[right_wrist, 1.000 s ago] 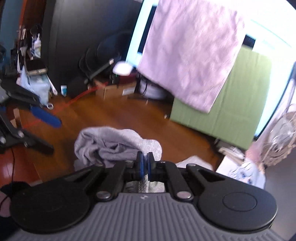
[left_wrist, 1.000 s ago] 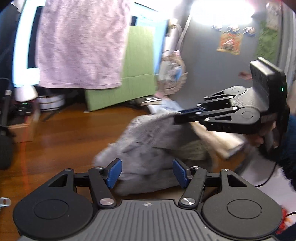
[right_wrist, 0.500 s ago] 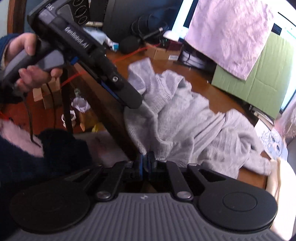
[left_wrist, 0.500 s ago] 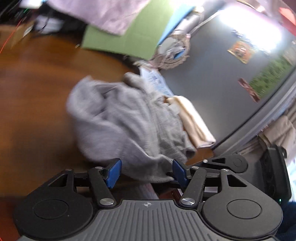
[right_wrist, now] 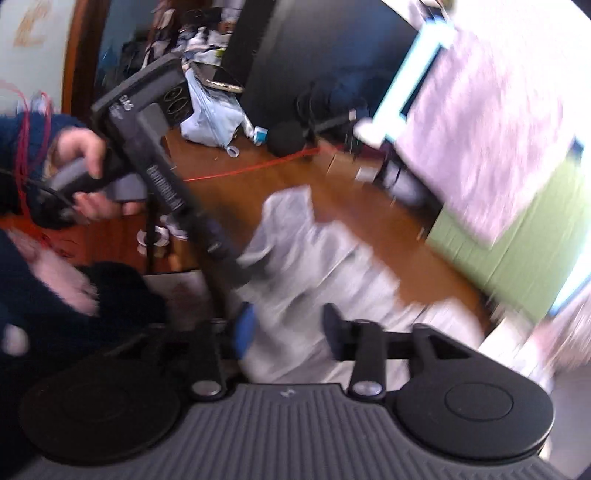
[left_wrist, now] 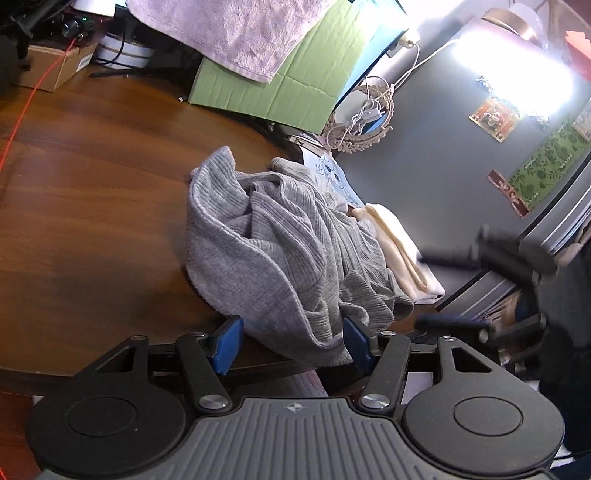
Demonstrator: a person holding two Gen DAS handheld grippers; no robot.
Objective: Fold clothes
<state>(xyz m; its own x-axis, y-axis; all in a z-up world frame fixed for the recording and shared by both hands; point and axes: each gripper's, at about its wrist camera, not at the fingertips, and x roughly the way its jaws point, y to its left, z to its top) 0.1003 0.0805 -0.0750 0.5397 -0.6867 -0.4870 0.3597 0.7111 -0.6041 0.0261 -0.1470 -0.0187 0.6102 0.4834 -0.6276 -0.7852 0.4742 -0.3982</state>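
A grey ribbed sweater (left_wrist: 280, 251) lies crumpled on the round wooden table (left_wrist: 92, 203), its hem hanging over the near edge. My left gripper (left_wrist: 293, 343) is open at that edge; the hem sits between its blue pads (left_wrist: 229, 343), which do not press on it. In the right wrist view the sweater (right_wrist: 314, 258) is blurred. My right gripper (right_wrist: 288, 326) has its jaws opening, with grey cloth loose between them. A hand (right_wrist: 85, 147) holds the left gripper (right_wrist: 229, 266) at the sweater's left side. The right gripper (left_wrist: 424, 290) shows blurred on the right of the left wrist view.
A folded cream cloth (left_wrist: 399, 251) lies beside the sweater at the table's right edge. Green cardboard (left_wrist: 280, 81) with a pink towel (left_wrist: 236, 33) over it stands behind the table. A grey cabinet (left_wrist: 443, 147) is at the right. A red cable (right_wrist: 258, 168) crosses the table.
The right gripper, shut on the sweater's hem before, now has its jaws apart and the sweater lies on the table. The left gripper has sunk to the table's near edge.
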